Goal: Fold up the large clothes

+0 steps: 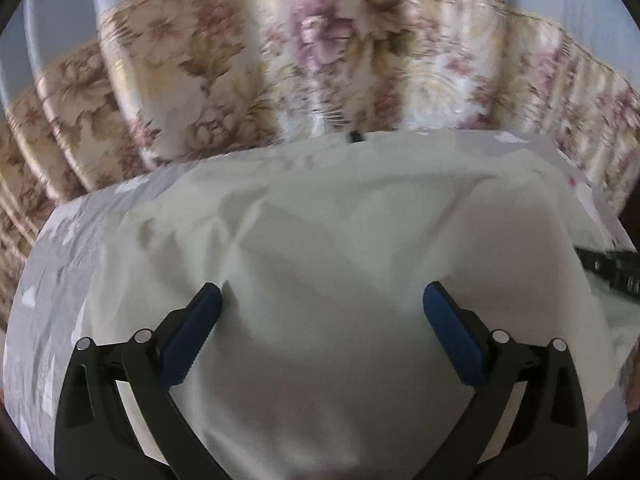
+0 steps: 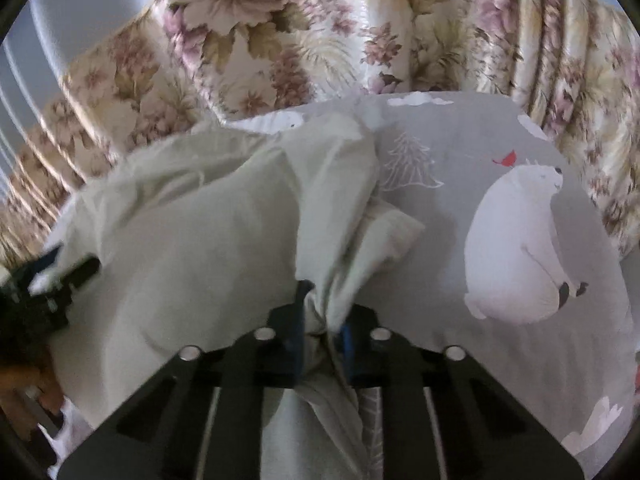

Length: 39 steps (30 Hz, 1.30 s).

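A large pale cream garment [image 1: 320,240] lies spread on a bed with a grey printed sheet [image 1: 60,280]. My left gripper [image 1: 322,300] is open, its blue pads [image 1: 192,332] wide apart just above the cloth, holding nothing. My right gripper [image 2: 322,312] is shut on a bunched fold of the same garment [image 2: 192,232], which rises in a ridge from the jaws. The left gripper [image 2: 44,284] shows at the left edge of the right wrist view, and the right gripper [image 1: 608,268] at the right edge of the left wrist view.
The grey sheet carries a white polar bear print [image 2: 520,240] and a tree print [image 2: 408,164] to the right of the garment. Floral curtains [image 1: 280,60] hang close behind the bed. A brown wooden object [image 2: 24,392] shows at lower left.
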Motion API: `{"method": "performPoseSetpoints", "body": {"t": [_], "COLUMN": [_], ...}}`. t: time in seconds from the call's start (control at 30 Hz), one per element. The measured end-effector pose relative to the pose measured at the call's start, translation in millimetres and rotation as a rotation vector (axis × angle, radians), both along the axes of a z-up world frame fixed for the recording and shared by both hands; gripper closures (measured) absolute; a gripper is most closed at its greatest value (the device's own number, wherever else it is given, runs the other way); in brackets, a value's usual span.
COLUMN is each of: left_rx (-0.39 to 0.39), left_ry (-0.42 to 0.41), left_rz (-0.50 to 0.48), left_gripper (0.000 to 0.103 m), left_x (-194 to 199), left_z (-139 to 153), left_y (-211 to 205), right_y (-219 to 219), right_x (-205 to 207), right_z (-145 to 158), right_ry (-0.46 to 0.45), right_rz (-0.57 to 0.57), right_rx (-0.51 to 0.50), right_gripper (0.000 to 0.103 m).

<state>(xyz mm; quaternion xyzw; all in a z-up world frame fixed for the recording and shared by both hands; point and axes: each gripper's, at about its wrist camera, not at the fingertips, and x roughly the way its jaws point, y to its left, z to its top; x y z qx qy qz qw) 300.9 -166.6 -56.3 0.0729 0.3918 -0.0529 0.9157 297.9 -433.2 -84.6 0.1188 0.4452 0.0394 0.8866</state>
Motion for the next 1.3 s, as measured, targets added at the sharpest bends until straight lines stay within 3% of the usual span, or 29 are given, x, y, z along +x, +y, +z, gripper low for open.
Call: {"method": "performPoseSetpoints", "body": {"t": [0.23,0.63,0.73,0.87,0.93,1.07,1.3], "left_rx": [0.053,0.081,0.027,-0.117,-0.082,-0.031,-0.066], "left_ry": [0.04,0.075,0.068,0.004,0.023,0.131,0.137], "left_rz": [0.01,0.02,0.009,0.072,0.076,0.092,0.1], "left_gripper": [0.003,0.003,0.003,0.003,0.003,0.003,0.003], "left_x": [12.6,28.9,27.0,27.3,44.7,89.3,107.6], "left_z": [-13.0,-24.7,-17.3,23.5,29.1,3.5,-2.5], "left_y": [-7.8,-9.1,1.0,40.9,46.6,43.8,37.5], "right_y": [8.5,45.5,67.0,96.8,113.1,132.0,140.5], "right_x": [-13.3,-18.6,-19.5,-20.2,-22.8,-28.1,-25.4], "right_z": [52.7,105.0,115.8,136.9,145.6,149.9,134.5], "right_ry": [-0.099,-0.162,-0.181,-0.197,-0.205,-0.206,-0.179], "right_rz": [0.053,0.11,0.128,0.173,0.201,0.222,0.193], "right_rx": [-0.005,0.213,0.236,0.252,0.244,0.241,0.242], "right_gripper": [0.095,0.096,0.096,0.096,0.096,0.096,0.095]}}
